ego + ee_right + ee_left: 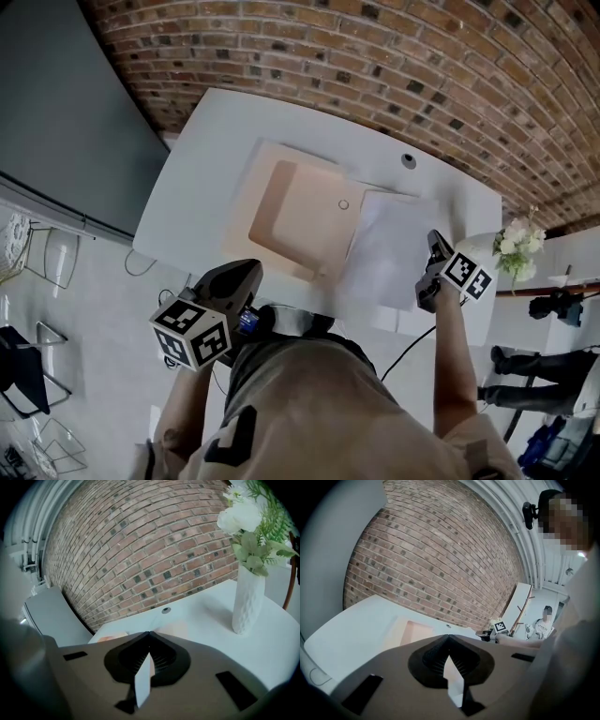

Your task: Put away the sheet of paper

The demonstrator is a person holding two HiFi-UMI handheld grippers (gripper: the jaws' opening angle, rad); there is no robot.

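A white sheet of paper (389, 248) lies flat on the white table (206, 141), just right of an open beige folder (300, 220). My right gripper (435, 242) rests over the sheet's right edge. In the right gripper view its jaws (149, 633) meet at the tips, and I see no paper between them. My left gripper (251, 268) is held at the table's near edge, below the folder and clear of the sheet. Its jaws (449, 638) are also shut, with nothing in them. The folder (415, 631) shows ahead of them.
A white vase of flowers (514, 246) stands at the table's right end, close to my right gripper; it also shows in the right gripper view (248, 597). A cable grommet (409, 160) sits near the far edge. Behind is a brick wall (375, 56), and a dark panel (56, 112) at the left.
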